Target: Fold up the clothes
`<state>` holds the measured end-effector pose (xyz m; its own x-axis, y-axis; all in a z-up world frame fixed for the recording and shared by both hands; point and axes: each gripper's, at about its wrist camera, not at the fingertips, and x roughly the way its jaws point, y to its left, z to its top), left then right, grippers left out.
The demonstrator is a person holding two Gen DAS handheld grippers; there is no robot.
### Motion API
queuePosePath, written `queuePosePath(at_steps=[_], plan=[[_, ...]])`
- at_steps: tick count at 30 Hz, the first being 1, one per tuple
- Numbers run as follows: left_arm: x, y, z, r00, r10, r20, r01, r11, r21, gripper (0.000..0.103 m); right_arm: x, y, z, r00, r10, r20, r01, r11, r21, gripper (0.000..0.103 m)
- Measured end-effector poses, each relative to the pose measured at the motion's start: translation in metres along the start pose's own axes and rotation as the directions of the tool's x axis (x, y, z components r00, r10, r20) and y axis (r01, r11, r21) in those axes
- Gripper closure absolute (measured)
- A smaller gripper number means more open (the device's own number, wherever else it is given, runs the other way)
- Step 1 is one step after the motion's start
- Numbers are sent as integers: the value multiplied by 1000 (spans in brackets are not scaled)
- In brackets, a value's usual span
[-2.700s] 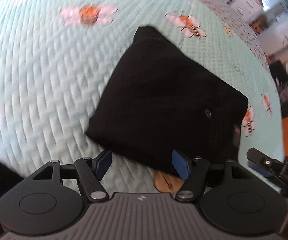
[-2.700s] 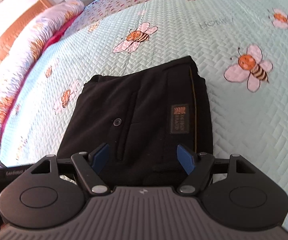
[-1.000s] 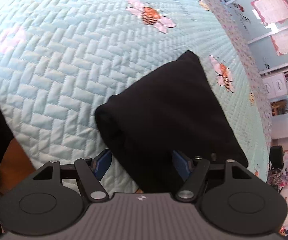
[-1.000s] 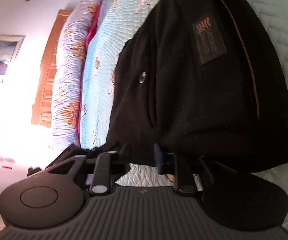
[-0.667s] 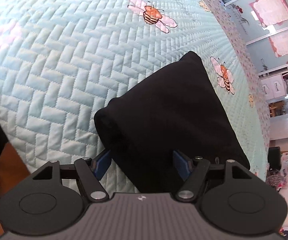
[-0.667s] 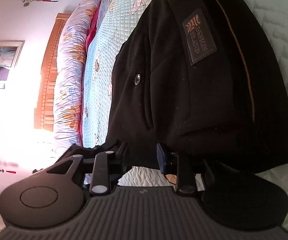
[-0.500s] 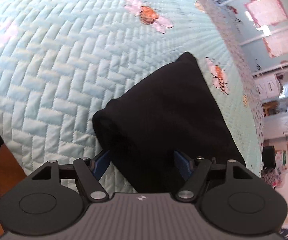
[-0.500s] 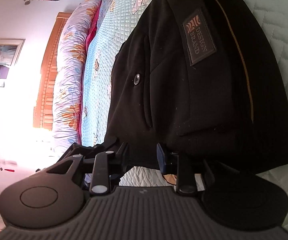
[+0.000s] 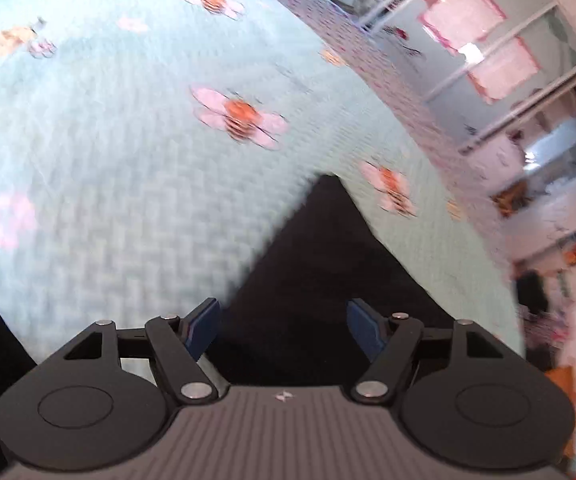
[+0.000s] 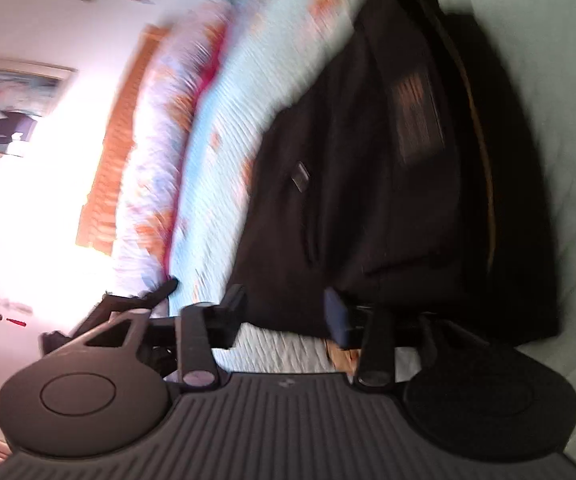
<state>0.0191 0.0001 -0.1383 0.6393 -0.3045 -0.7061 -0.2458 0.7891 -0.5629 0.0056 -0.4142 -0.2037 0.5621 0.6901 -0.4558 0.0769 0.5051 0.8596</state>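
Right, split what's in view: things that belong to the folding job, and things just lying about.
Job:
- folded black garment
- left gripper, jaws open
- right gripper, jaws just opened, garment edge between them
- bee quilt, the folding surface

Lying about:
- floral pillows
- framed picture

Matt black cloth trousers (image 10: 407, 184), quilted bedspread (image 9: 108, 160)
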Motion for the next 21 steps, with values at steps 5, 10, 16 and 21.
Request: queuePosePath(at_steps=[5,10,16,21], plan=[[49,31,23,996,-48,-81,38,993,-116,29,-52,-7,26,959,-144,244,170,981,-89,22],[101,30,54,973,-134,-187,125,990,-58,29,-36,-54,49,967,-187,176,179,982,57,22],[144,34,71,922,-244,-300,239,970,-54,29,-8,-79,60,993,-69,93,58,992,113,22],[178,39,82,833,-393,-389,359,919,-161,22,13,-85,82,1000,-6,16,5,995,101,19]])
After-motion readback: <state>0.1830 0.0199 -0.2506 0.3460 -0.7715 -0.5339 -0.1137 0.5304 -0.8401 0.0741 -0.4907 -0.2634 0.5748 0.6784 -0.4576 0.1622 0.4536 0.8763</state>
